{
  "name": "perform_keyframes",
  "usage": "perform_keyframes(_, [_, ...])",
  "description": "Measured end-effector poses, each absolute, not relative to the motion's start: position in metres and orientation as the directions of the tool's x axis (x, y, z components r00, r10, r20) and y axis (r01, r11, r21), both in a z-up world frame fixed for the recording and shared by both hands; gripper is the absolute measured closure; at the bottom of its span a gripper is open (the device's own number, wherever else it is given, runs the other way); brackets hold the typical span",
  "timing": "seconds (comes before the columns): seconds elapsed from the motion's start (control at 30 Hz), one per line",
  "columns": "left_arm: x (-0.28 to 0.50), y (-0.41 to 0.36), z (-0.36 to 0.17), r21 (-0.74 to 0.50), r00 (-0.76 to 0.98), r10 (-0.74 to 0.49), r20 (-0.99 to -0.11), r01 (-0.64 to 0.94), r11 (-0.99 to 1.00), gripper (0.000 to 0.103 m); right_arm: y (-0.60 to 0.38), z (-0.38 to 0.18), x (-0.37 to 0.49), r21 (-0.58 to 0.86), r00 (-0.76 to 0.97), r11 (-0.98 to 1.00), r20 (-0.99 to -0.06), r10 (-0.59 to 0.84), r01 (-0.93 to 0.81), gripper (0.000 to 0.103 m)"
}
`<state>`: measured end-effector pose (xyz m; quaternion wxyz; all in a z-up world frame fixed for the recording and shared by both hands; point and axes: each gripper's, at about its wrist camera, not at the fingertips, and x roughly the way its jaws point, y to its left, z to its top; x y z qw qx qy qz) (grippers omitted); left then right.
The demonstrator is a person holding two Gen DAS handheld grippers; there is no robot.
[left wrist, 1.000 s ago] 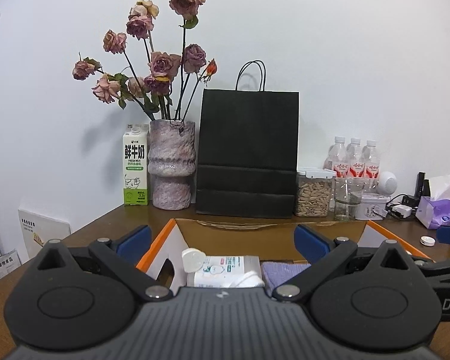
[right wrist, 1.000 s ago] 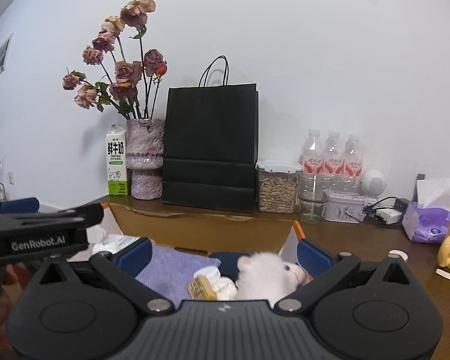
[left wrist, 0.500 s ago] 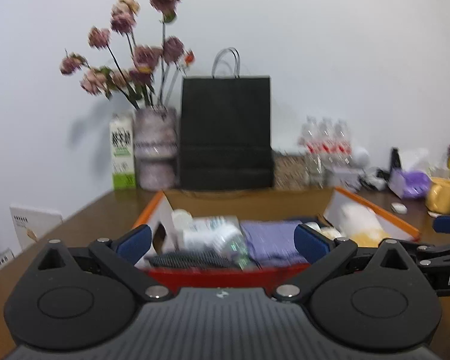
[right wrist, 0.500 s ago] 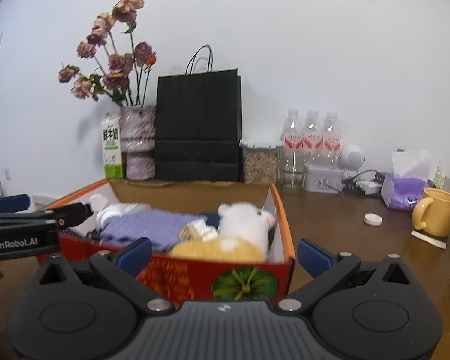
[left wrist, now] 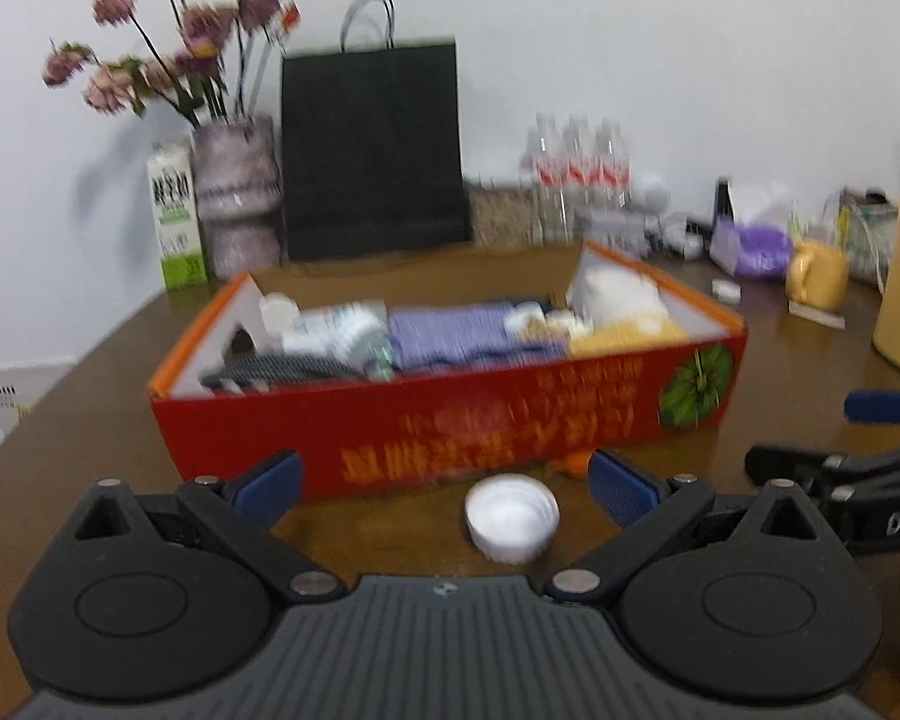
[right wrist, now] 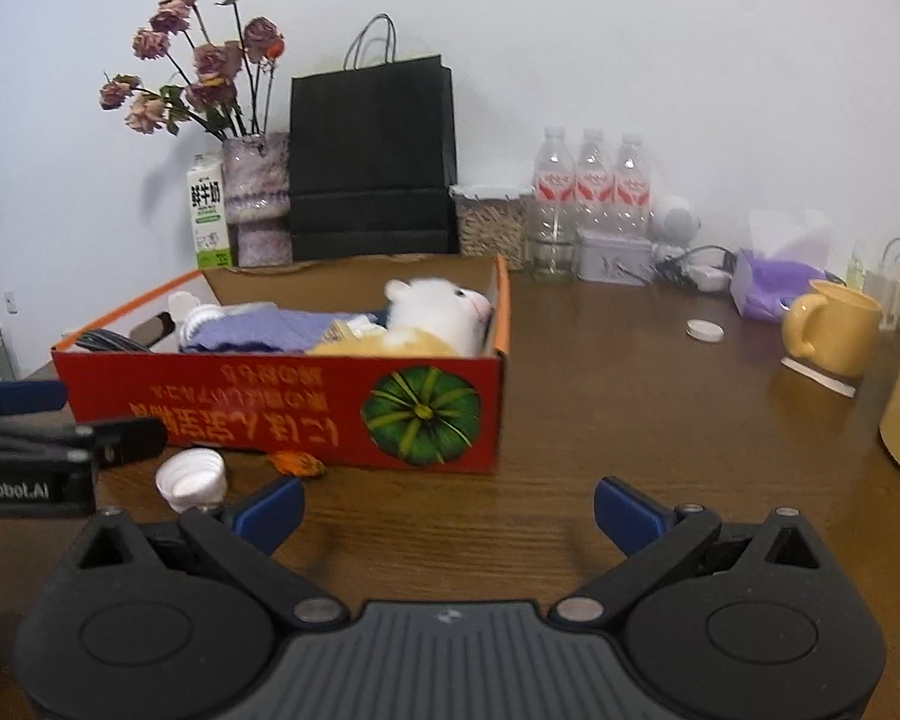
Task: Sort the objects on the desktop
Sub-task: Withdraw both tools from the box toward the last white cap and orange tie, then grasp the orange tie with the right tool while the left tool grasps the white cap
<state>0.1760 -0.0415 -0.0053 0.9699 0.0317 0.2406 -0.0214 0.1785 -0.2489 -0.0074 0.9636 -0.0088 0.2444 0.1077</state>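
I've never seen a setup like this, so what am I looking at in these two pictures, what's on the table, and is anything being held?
A person holds a two-finger tool in each hand, each carrying a camera looking forward along its blue-tipped fingers. One picture comes from the left hand-held gripper, the other from the right hand-held gripper. Both are open and hold nothing. On the wooden table stands a red cardboard box containing a plush toy and purple cloth. A white bottle cap lies before the box, between the left fingers. A yellow mug stands to the right.
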Motion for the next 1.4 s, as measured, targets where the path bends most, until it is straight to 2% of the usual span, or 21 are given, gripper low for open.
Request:
perform_keyframes(0.23, [0.2, -0.053, -0.024, 0.074, 0.798, 0.035, -0.602, 0.013, 0.997, 0.0, -0.264, -0.014, 0.185, 0.045, 0.843, 0.979, -0.503, 0.193, -0.198, 0.0])
perform_keyframes(0.53, [0.211, -0.055, -0.027, 0.045, 0.775, 0.043, -0.63, -0.018, 0.999, 0.003, -0.261, -0.02, 0.19, 0.06, 0.824, 0.973, -0.522, 0.22, -0.222, 0.0])
perform_keyframes(0.63, [0.214, -0.055, -0.028, 0.022, 0.766, 0.024, -0.642, -0.013, 1.0, 0.01, -0.261, -0.021, 0.191, 0.062, 0.821, 0.973, -0.526, 0.223, -0.224, 0.0])
perform_keyframes(0.73, [0.215, -0.058, -0.027, 0.016, 0.772, 0.012, -0.636, -0.003, 1.0, 0.025, -0.261, -0.022, 0.193, 0.066, 0.815, 0.973, -0.535, 0.223, -0.223, 0.0])
perform_keyframes(0.83, [0.215, -0.059, -0.025, 0.012, 0.778, 0.01, -0.629, -0.004, 1.0, 0.044, -0.26, -0.023, 0.194, 0.067, 0.805, 0.973, -0.55, 0.222, -0.222, 0.0])
perform_keyframes(0.87, [0.215, -0.059, -0.025, 0.009, 0.781, 0.008, -0.625, -0.003, 1.0, 0.059, -0.26, -0.023, 0.195, 0.066, 0.802, 0.973, -0.555, 0.221, -0.222, 0.0])
perform_keyframes(0.9, [0.214, -0.058, -0.024, 0.001, 0.783, 0.002, -0.622, -0.001, 1.0, 0.063, -0.26, -0.024, 0.196, 0.065, 0.799, 0.973, -0.56, 0.219, -0.221, 0.0])
perform_keyframes(1.17, [0.206, -0.046, -0.017, -0.046, 0.797, -0.043, -0.602, 0.019, 0.999, 0.063, -0.256, -0.028, 0.204, 0.049, 0.771, 0.978, -0.607, 0.19, -0.203, 0.0])
perform_keyframes(1.4, [0.198, -0.02, -0.009, -0.065, 0.816, -0.037, -0.576, -0.001, 0.998, 0.063, -0.235, -0.023, 0.208, 0.061, 0.775, 0.972, -0.594, 0.216, -0.225, 0.0])
